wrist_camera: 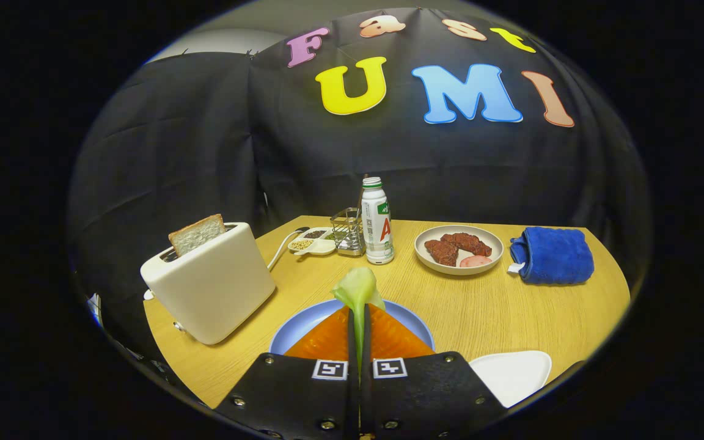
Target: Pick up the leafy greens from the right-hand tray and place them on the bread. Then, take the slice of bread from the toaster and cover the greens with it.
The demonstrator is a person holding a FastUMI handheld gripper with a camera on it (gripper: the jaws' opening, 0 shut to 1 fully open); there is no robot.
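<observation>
- Your gripper (pixel 358 324) has its two fingers drawn in almost together, both pressing on the stalk of the leafy greens (pixel 357 292)
- The pale green leaf stands up out of the fingertips, its ruffled top just ahead of them
- You hold it above the blue plate (pixel 303 324), which lies right under and just ahead of your fingers on the wooden table (pixel 486 318)
- I cannot make out bread on that plate from here; your fingers hide most of it
- To the left of the plate stands the white toaster (pixel 214 284), with a slice of bread (pixel 197 233) sticking up tilted from its slot; its cord (pixel 280 247) runs back across the table
- To the right of your fingers, near the table's front edge, lies the white tray (pixel 514 374)
- Beyond the leaf you have a white bottle (pixel 377 223) with a green cap, a wire holder (pixel 348 231) just beside it, and a small divided dish (pixel 313 241) of seeds to the left of that
- Further right sits a beige plate (pixel 459 266) carrying brown meat pieces (pixel 456 245) and one pink slice (pixel 475 261)
- A folded blue towel (pixel 553 255) lies to the right of that plate, apart from it
</observation>
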